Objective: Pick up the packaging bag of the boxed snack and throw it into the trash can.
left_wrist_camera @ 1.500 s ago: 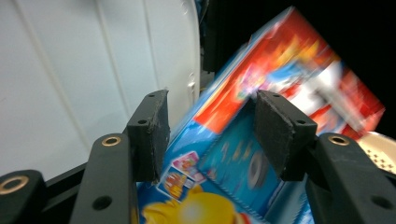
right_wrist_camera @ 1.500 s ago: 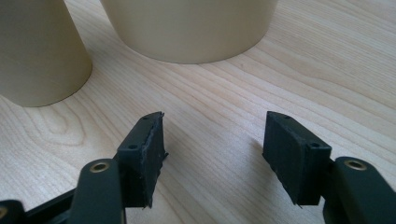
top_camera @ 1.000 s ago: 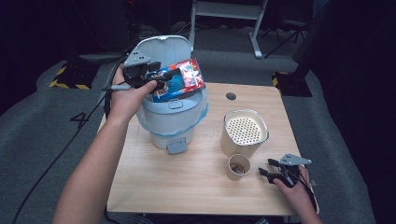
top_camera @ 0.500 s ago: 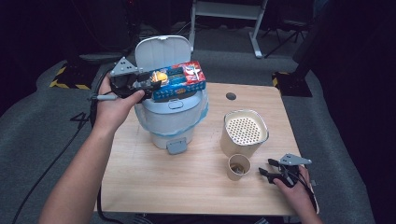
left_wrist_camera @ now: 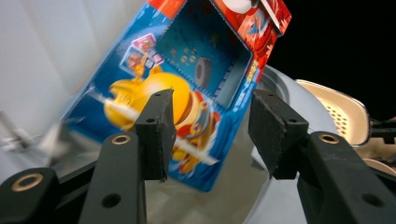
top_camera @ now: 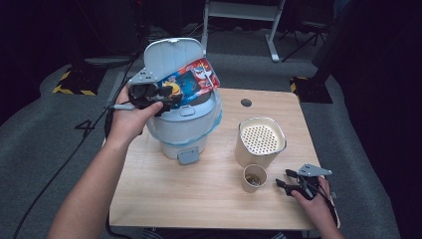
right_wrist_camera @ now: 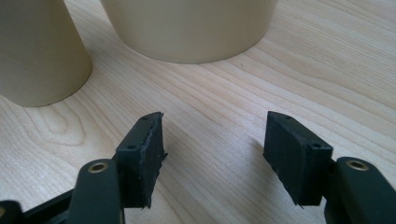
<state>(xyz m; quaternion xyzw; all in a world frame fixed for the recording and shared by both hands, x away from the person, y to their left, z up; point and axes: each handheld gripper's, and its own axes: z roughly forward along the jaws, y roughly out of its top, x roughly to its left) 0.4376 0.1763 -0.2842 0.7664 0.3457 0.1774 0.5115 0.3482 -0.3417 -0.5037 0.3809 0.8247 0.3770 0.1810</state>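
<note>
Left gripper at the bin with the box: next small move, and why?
Probably draw the left gripper back off the bin. Its jaws have just been closing, yet they stand apart with nothing pressed between them, and the box lies tilted beyond them across the bin's open top under the raised lid. The right gripper rests open by the cup.
</note>
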